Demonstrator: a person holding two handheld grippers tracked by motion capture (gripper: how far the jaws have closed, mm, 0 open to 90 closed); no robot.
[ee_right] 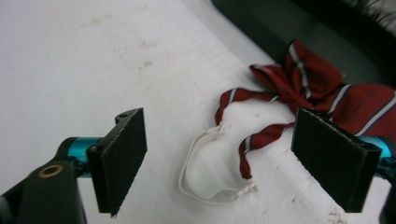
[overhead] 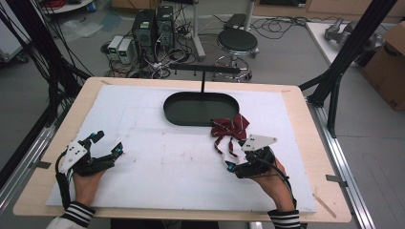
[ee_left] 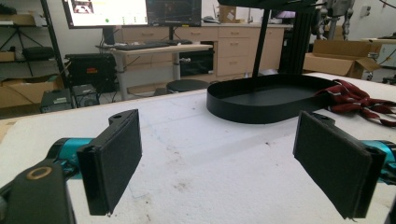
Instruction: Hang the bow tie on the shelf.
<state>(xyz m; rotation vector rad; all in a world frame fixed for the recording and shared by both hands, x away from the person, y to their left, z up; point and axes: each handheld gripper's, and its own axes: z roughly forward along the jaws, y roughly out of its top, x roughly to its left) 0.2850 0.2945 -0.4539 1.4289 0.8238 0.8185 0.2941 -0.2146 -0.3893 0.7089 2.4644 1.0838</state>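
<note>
A lab or workshop room. Computer towers (overhead: 153, 26) and tangled cables (overhead: 165, 59) sit on the floor beside a stool (overhead: 237, 42). Monitors (ee_left: 133, 11) stand on a desk (ee_left: 154, 49), near cardboard boxes (ee_left: 341, 58).

Two grippers are held by a person, one in each hand. The left gripper (overhead: 106, 143) is held low at the left, and its jaws are spread wide apart with nothing between them. The left hand (overhead: 86, 183) is wrapped around its back end. The right gripper (overhead: 228, 160) is held at the right by the right hand (overhead: 273, 183). Its jaws are parted too, and nothing is pinched by them. Striped cuffs are worn on both wrists.
</note>
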